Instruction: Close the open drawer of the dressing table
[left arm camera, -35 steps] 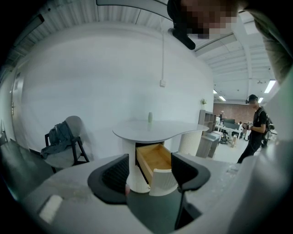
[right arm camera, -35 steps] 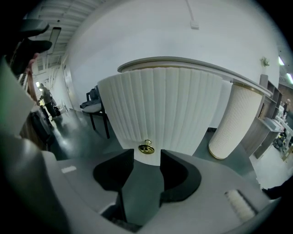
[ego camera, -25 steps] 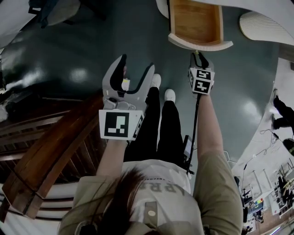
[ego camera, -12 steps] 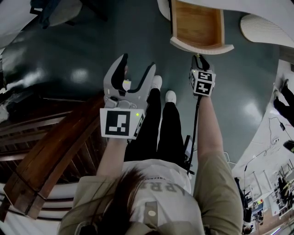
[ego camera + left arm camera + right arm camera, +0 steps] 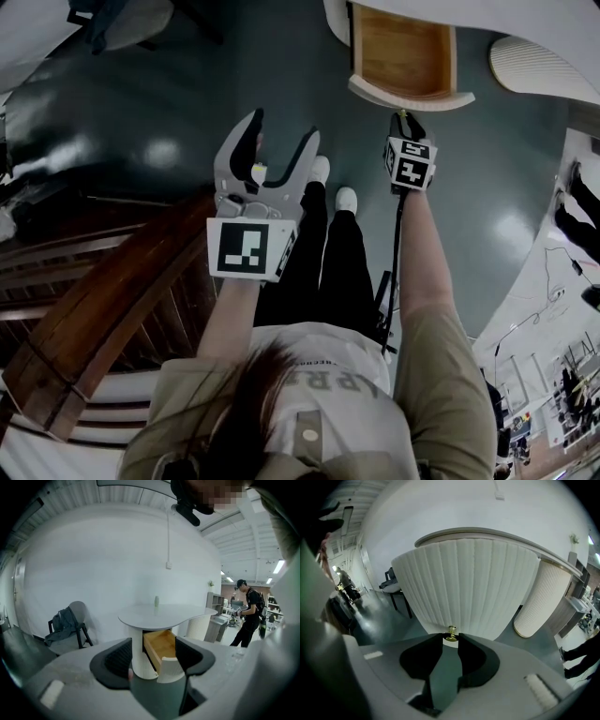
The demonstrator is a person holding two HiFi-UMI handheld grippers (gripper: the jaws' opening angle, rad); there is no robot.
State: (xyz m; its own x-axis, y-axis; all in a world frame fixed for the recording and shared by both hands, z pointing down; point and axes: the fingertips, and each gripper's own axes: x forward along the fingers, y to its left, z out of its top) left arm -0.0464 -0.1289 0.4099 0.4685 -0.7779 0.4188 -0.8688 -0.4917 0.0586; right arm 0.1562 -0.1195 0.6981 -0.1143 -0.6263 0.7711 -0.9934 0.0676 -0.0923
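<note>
The dressing table's drawer stands pulled out at the top of the head view, with a wooden inside and a curved white ribbed front. A small brass knob sticks out of that front. My right gripper reaches up to the front, and its narrow jaws close on the knob from both sides. My left gripper hangs open over the dark floor, well short of the drawer, with nothing between its fingers. In the left gripper view the drawer shows under the round white tabletop.
A dark wooden railing runs along the left. My own legs and white shoes are below the drawer. A chair with a bag stands at the left wall, a ribbed white column to the right, and a person in black beyond.
</note>
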